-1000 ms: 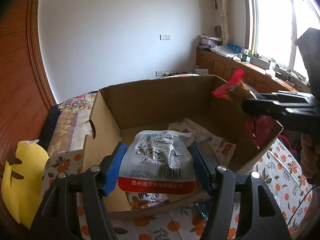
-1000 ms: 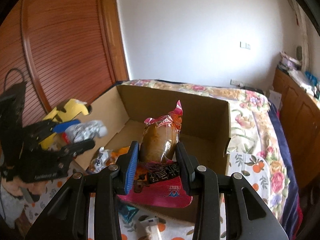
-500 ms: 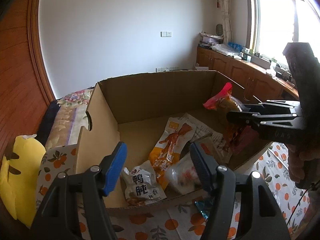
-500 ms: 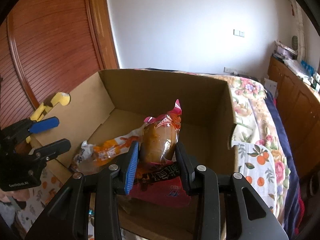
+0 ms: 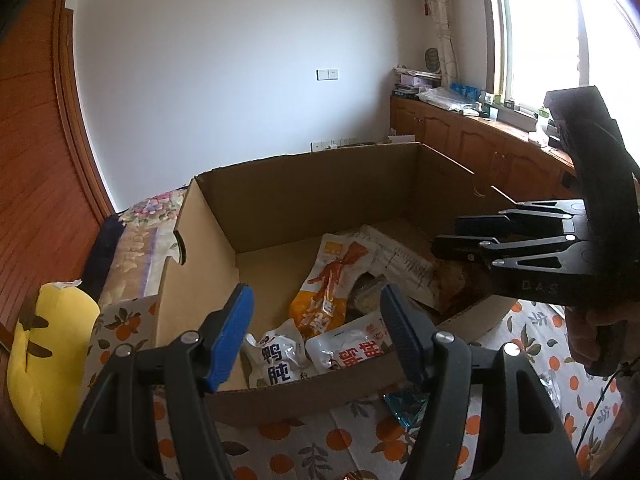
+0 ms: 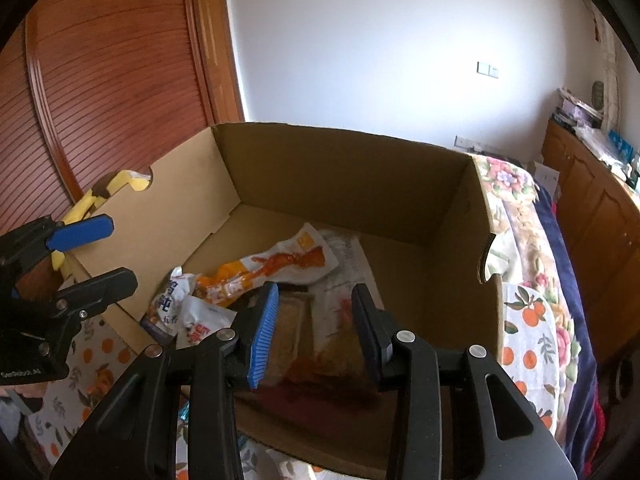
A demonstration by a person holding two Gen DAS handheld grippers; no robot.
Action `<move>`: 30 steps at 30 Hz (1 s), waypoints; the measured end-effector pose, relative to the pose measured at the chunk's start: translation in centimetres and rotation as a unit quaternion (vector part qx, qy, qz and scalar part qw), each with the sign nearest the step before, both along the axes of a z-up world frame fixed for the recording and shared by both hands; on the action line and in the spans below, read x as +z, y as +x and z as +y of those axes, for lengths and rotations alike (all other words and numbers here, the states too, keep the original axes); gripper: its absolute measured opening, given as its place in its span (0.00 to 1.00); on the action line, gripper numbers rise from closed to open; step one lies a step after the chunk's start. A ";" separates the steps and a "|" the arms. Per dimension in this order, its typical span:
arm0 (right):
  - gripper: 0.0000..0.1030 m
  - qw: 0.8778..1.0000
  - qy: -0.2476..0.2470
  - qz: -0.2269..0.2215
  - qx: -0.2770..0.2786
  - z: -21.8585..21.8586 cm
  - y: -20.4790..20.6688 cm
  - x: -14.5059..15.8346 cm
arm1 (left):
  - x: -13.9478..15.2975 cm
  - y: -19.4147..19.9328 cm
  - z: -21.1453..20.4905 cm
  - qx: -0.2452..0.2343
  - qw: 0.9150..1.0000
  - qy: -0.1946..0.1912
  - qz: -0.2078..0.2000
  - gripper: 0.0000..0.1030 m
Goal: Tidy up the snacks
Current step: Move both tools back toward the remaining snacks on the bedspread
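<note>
My left hand-held gripper [image 5: 314, 296] hangs released and empty over the near wall of the cardboard box [image 5: 304, 196]. My right hand-held gripper [image 6: 316, 292] stands with its jaws apart above a blurred red-brown packet [image 6: 320, 376], which lies low in the near right corner of the box; as far as I can tell the pads are not pressing on it. The snacks are in the box: an orange packet [image 5: 332, 280] in the middle and two silver pouches [image 5: 280, 360] heaped against the near wall. A blue wrapper [image 5: 400, 404] lies outside, just beside that wall. I judge the main risk to be the two tools meeting, since both crowd the same near edge. A finger could also hook the cardboard rim and drag or tip the box, which likely sits on something soft. The blue wrapper, half hidden under the rim, could be missed. The box rests on an orange-printed cloth [image 5: 280, 452] on what looks like a bed with a floral cover [image 6: 516, 200]. A yellow plush toy [image 5: 44, 344] lies to the left by a slatted wooden door [image 6: 100, 100]. On the right, wooden cabinets [image 5: 480, 144] run under a bright window [image 5: 560, 32], and the far wall is white.
</note>
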State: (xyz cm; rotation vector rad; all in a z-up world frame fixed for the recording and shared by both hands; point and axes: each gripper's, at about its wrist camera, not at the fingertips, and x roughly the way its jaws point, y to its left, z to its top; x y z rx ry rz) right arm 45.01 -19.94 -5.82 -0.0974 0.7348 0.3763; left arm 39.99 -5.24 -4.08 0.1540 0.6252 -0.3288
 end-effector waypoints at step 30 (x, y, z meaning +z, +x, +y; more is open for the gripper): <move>0.49 0.999 0.009 -0.007 -0.052 -4.0 -16.3 0.0 | -2.4 -12.2 1.5 -0.015 1.000 0.014 0.007 0.64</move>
